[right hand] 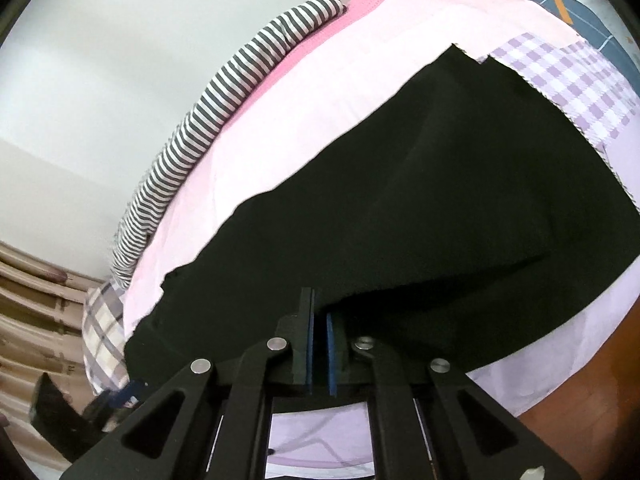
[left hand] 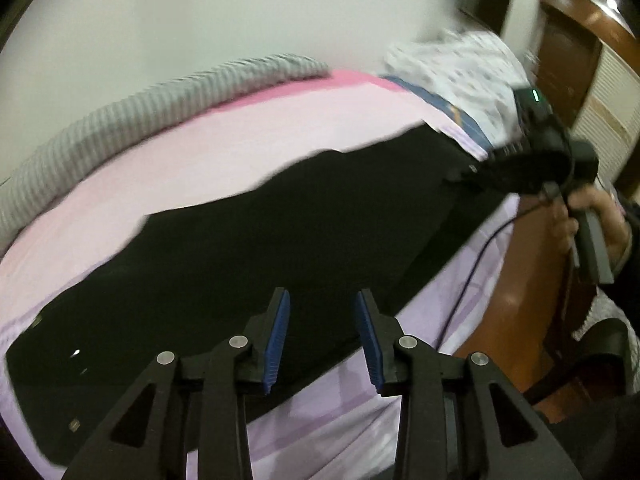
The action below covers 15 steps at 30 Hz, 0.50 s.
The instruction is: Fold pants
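Black pants (left hand: pixel 280 248) lie flat along the near edge of a bed with a pink sheet (left hand: pixel 200 152). My left gripper (left hand: pixel 322 304) is open and empty, hovering just above the pants near their waist end. In the left wrist view my right gripper (left hand: pixel 480 168) is at the far leg end, held by a hand. In the right wrist view the right gripper (right hand: pixel 319 320) has its blue pads nearly together on the near edge of the pants (right hand: pixel 400 216), lifting the black cloth a little.
A grey striped cloth (right hand: pixel 224 104) lies along the far side of the bed by the white wall. Patterned bedding (left hand: pixel 460 64) sits at the bed's end. A lilac sheet (left hand: pixel 360 420) hangs over the near edge. A wooden floor (left hand: pixel 520 300) and a cable lie to the right.
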### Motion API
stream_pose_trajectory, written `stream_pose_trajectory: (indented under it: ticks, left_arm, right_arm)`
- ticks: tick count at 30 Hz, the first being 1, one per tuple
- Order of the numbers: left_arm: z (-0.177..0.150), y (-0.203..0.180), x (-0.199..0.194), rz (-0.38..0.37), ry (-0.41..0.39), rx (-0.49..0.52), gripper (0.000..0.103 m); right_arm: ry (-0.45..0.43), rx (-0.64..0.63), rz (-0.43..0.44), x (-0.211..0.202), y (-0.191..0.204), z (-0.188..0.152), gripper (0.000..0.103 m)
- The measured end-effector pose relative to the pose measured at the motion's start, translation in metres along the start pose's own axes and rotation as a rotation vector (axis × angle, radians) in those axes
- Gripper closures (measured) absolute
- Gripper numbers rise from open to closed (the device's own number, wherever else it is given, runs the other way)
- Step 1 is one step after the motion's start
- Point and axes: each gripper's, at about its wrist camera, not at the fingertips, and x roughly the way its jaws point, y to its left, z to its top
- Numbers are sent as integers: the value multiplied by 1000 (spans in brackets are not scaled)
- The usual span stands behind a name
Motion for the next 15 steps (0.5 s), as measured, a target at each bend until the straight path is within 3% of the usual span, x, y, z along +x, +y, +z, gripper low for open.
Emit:
stream_pose_trajectory:
  ticks: [7,13,15]
  left_arm:
    - [14,-52,47,-39,55,128,67]
    - [22,-62,74,50,57,164,67]
    - [24,-60,80,25,65,143,80]
  right_arm:
    - [-1,40,63,-7,1,10,98]
    - [-8,41,88,-12,2,11,98]
    - [-12,18,85,-11,0,8,96]
